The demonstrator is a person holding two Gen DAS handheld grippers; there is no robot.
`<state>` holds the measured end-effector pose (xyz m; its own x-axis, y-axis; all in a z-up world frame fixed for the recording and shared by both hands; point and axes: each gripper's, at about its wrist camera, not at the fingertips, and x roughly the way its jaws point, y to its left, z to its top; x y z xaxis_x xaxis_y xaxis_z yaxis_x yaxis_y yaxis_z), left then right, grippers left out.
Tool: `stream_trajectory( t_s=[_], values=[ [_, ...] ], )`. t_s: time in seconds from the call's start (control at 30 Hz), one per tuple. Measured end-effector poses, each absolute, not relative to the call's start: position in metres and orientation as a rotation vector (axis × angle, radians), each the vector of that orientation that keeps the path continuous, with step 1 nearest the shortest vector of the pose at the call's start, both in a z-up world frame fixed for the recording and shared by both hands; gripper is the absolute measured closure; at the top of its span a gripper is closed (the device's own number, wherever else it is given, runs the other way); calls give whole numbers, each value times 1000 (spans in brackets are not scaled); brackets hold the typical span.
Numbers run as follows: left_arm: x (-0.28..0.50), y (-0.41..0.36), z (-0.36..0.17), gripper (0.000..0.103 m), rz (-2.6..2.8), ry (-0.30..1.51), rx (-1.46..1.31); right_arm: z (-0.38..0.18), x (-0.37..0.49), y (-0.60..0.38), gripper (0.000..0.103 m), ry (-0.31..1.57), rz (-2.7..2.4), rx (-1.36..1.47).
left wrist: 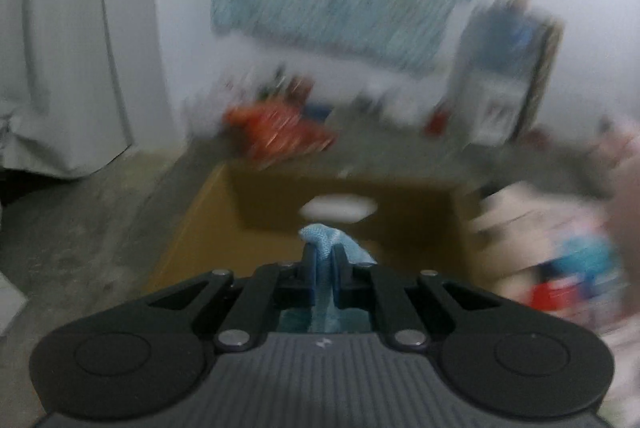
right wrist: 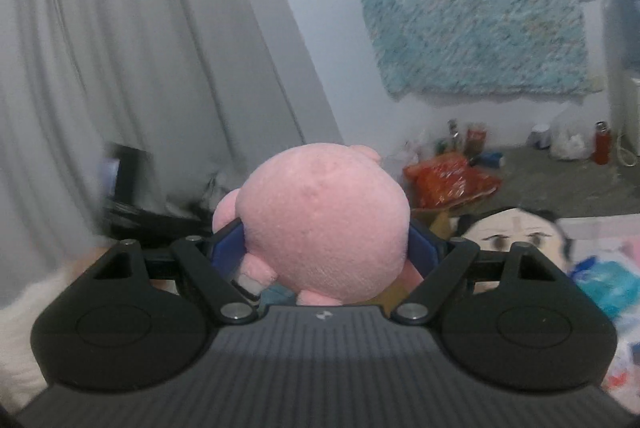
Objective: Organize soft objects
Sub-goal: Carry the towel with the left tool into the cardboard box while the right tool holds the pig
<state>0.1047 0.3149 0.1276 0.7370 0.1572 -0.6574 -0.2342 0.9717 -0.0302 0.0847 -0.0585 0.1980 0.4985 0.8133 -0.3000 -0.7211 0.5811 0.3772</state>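
I am clamping my left gripper (left wrist: pixel 323 260) tight on a light blue cloth (left wrist: pixel 325 244), its folded end poking up between the fingers, above a brown cardboard box (left wrist: pixel 280 204) sitting on the grey floor (left wrist: pixel 80 228). I am gripping a round pink plush toy (right wrist: pixel 324 224) with my right gripper (right wrist: pixel 326 248), its blue pads (right wrist: pixel 420 244) pressing wide against both sides. An orange bag (right wrist: pixel 452 180) is lying behind it, near the wall

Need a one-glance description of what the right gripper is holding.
Start at the teal blanket hanging on the white wall, then drop to the right gripper in the foreground. Clamped between its blue pads is the pink plush: round, smooth, with stubby limbs, the only pink ball-shaped thing here.
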Motion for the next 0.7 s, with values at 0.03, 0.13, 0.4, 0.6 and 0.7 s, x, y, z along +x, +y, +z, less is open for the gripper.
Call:
stream_trajectory(
  t_s=[0.03, 0.13, 0.4, 0.6, 0.7],
  values=[
    [121, 327, 110, 95, 236, 745, -84, 197, 88, -45, 20, 481, 942, 198],
    [162, 357, 66, 95, 279, 807, -34, 187, 103, -4, 20, 500, 947, 138],
    [213, 394, 38, 62, 371, 788, 99, 148, 158, 83, 20, 586, 937, 41],
    [197, 376, 47, 92, 257, 829, 132, 142, 167, 96, 20, 581, 943, 22],
    [213, 377, 20, 92, 156, 1006, 17, 138, 166, 82, 20, 592, 938, 27]
  ],
)
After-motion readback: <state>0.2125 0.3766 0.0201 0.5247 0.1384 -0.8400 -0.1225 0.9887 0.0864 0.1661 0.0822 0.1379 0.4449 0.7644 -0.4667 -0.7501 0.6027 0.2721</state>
